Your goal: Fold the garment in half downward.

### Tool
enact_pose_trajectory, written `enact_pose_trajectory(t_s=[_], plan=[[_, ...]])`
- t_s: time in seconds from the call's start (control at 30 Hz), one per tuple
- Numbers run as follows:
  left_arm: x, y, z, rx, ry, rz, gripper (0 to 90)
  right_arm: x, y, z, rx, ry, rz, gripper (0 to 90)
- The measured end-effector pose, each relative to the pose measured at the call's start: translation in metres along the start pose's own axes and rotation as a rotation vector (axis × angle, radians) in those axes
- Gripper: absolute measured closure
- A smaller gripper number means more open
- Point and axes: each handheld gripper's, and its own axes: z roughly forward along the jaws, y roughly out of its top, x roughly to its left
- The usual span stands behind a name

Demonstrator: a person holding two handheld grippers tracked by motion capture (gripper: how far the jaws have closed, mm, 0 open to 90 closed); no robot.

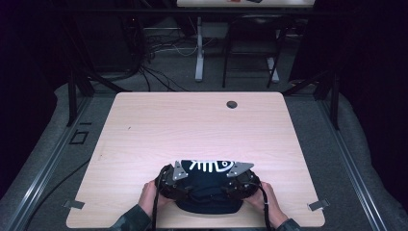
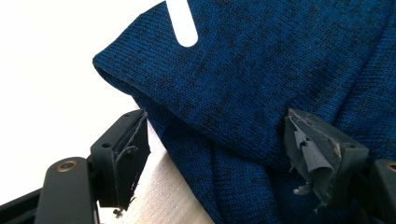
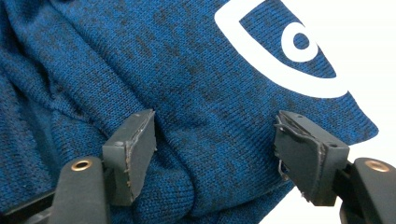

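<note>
I see the blue sweater (image 1: 208, 192) bunched at the tabletop's (image 1: 192, 125) near edge; my left claw (image 2: 219, 154) and right claw (image 3: 215, 154) both stand apart, fabric between, unclamped.

No words, numbers or brand names readable anywhere. One sign only: a white fish-skeleton drawing printed on the dark blue knitted garment (image 1: 208, 185) lying at the near edge of the table (image 1: 192, 125). Seen close in the right gripper view as a white-outlined head with a ring eye, probably the fish's; one white rib stroke in the left gripper view.
</note>
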Motion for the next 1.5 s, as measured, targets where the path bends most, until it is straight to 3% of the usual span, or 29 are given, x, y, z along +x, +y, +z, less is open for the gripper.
enact_pose_trajectory(t_s=[0.1, 0.27, 0.47, 0.53, 0.67, 0.87, 1.2, 1.5], plan=[[-0.001, 0.001, 0.0, 0.0, 0.012, 0.012, 22.2, -0.001, 0.0, 0.0, 0.002, 0.008, 0.006, 28.6], [0.004, 0.001, -0.002, -0.006, -0.004, -0.021, 17.9, 0.0, 0.002, -0.003, -0.007, -0.036, -0.001, 15.8], [0.008, 0.004, -0.01, -0.026, -0.013, -0.041, 12.1, 0.001, 0.006, -0.014, -0.035, -0.039, 0.001, 12.4], [0.009, 0.006, -0.015, -0.036, -0.009, -0.046, 10.3, 0.0, 0.008, -0.02, -0.047, -0.042, 0.003, 10.6], [0.012, 0.008, -0.023, -0.063, 0.013, -0.06, 7.6, -0.005, 0.012, -0.037, -0.095, -0.008, 0.058, 8.1], [0.019, 0.007, -0.038, -0.095, 0.043, -0.078, 5.7, -0.006, 0.013, -0.061, -0.131, -0.054, 0.063, 8.1], [0.033, -0.004, -0.054, -0.105, 0.086, -0.116, 4.5, -0.014, -0.005, -0.08, -0.132, -0.103, 0.115, 7.9], [0.05, -0.028, -0.057, -0.065, 0.116, -0.184, 4.0, -0.029, -0.032, -0.087, -0.09, -0.139, 0.187, 7.2]])
